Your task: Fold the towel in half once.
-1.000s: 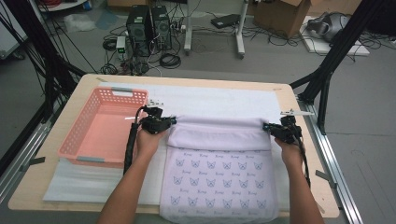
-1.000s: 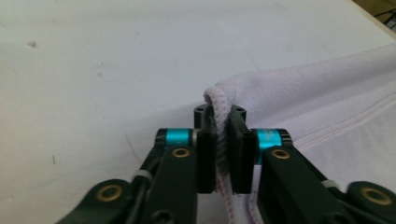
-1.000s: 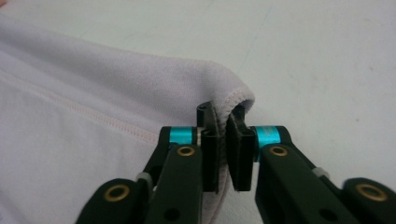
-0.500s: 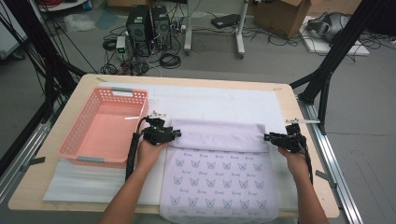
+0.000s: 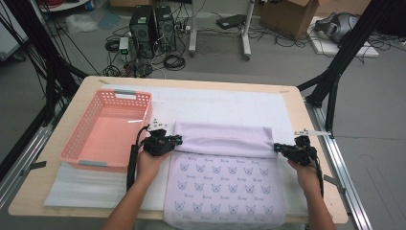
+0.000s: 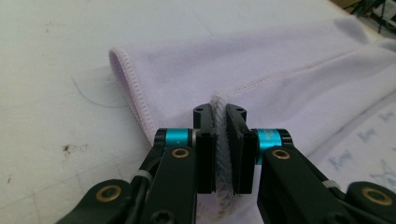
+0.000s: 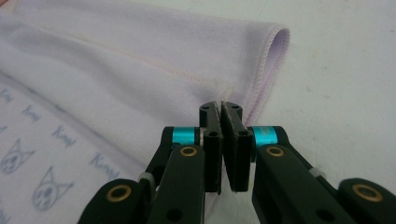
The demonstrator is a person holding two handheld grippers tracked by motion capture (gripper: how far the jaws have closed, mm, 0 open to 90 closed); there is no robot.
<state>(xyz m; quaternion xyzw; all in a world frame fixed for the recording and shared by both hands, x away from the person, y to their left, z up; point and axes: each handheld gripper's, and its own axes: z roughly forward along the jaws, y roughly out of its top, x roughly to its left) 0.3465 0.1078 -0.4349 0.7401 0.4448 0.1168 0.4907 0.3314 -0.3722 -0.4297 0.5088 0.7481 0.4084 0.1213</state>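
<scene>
You pinch the soft, limp lilac towel (image 5: 225, 177) at centre frame by its folded edge, left gripper (image 5: 178, 140) and right gripper (image 5: 276, 148) both clamped on the hem, the right's bite apparently thinner, beside the pink basket (image 5: 82, 143).

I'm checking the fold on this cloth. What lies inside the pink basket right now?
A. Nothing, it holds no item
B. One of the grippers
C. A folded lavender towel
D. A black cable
A: in the high view the pink basket shows only its bare bottom, while the lavender towel lies on the table beside it, its folded edge pinched by the left gripper and the right gripper.
</scene>
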